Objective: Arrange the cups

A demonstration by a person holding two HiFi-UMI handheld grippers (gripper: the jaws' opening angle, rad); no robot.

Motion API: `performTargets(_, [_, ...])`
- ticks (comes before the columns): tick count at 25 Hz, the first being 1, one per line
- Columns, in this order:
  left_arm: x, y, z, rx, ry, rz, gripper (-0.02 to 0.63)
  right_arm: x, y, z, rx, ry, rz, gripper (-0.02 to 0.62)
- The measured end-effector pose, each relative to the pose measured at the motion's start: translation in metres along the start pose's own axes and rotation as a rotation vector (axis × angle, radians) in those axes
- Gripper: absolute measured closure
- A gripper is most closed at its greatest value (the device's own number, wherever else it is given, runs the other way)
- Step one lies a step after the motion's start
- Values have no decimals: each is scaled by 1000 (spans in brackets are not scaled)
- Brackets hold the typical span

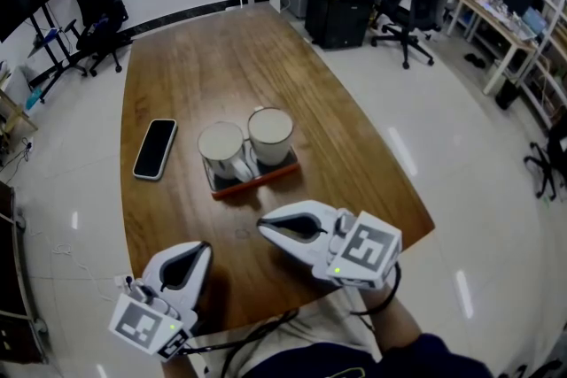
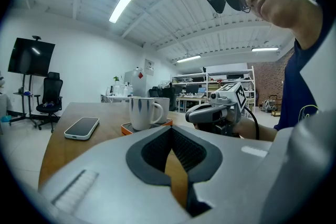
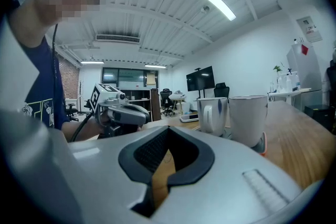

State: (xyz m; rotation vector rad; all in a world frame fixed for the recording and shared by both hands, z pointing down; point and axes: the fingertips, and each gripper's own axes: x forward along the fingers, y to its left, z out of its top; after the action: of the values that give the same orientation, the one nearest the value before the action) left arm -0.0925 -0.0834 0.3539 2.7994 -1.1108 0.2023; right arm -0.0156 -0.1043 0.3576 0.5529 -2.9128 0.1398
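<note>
Head view: the left cup (image 1: pixel 221 144) and right cup (image 1: pixel 270 132) sit touching on an orange tray (image 1: pixel 259 182) around the middle of the table (image 1: pixel 221 49), with a phone (image 1: pixel 155 148) toward its left edge and the left gripper (image 1: pixel 204 248) and right gripper (image 1: pixel 264 227) over the near edge. Left gripper view: jaws pressed together, nothing in them. Right gripper view: same deal, jaws together and empty.

Long brown wood table (image 1: pixel 213 75) w/ visible grain, satin sheen, two white glazed ceramic mugs (image 1: pixel 221 144) (image 1: pixel 270 130), glossy, black slab phone (image 1: pixel 156 148) w/ glossy glass face, left gripper (image 1: pixel 204 247) & right gripper (image 1: pixel 263 227) smooth matt pale-grey plastic, black ribbed pads (image 2: pixel 186 147)
</note>
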Motion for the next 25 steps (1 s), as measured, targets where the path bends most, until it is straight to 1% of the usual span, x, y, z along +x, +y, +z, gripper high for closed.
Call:
performTargets(5, [1, 1, -2, -4, -1, 1, 603, 3, 0, -6, 5, 23, 11, 583])
performTargets(13, [0, 1, -1, 2, 0, 1, 603, 0, 0, -1, 1, 1, 2, 583])
performTargets(18, [1, 1, -2, 0, 2, 0, 603, 0, -4, -2, 4, 0, -20, 583])
performTargets(25, [1, 1, -2, 2, 0, 1, 603, 0, -4, -2, 4, 1, -24, 583])
